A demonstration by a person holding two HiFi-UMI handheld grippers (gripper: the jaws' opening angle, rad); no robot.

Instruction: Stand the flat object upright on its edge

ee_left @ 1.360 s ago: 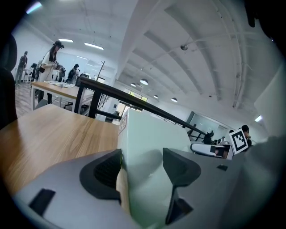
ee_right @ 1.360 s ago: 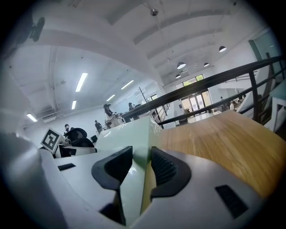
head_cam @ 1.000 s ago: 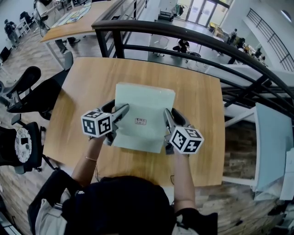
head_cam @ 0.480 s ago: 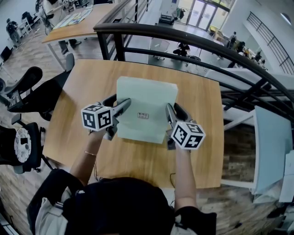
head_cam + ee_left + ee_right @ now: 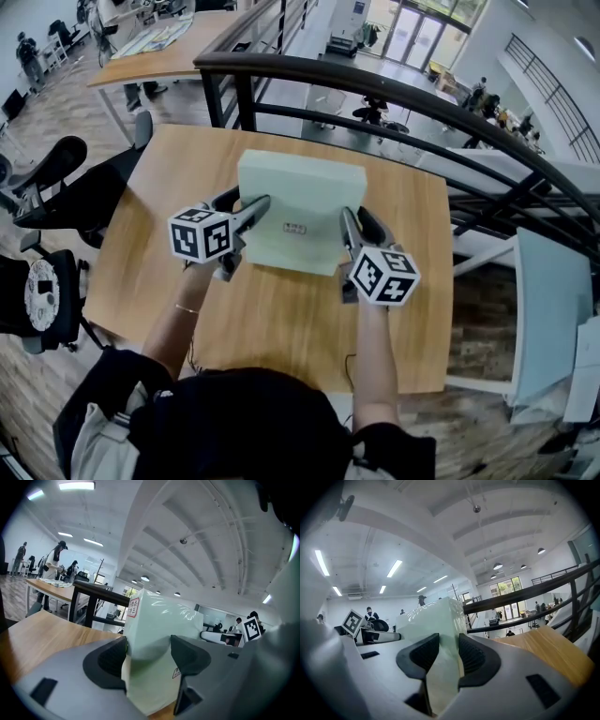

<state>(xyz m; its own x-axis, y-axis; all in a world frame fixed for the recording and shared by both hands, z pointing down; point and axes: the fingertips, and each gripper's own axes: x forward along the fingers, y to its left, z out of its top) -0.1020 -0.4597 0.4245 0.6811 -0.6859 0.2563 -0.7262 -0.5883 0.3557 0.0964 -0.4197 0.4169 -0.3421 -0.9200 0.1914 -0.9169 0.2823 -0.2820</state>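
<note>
Clamped with left gripper (image 5: 247, 215) on the 9 o'clock side of the pale green flat package (image 5: 298, 211), with right gripper (image 5: 346, 234) on its 3 o'clock side. Held tilted at mid wooden table (image 5: 178, 178), 12 o'clock edge raised, 6 o'clock edge low.

The head view looked steeply down from above the person (image 5: 234, 422) onto the wooden worktop (image 5: 281, 319), taking in both the left claw (image 5: 242, 208) and right claw (image 5: 356, 225). Each claw view sat just behind its own jaws, angled upward toward the ceiling (image 5: 187, 536), facing the opposite claw. All three shared the pale green box (image 5: 300, 192), very close in the claw views.
</note>
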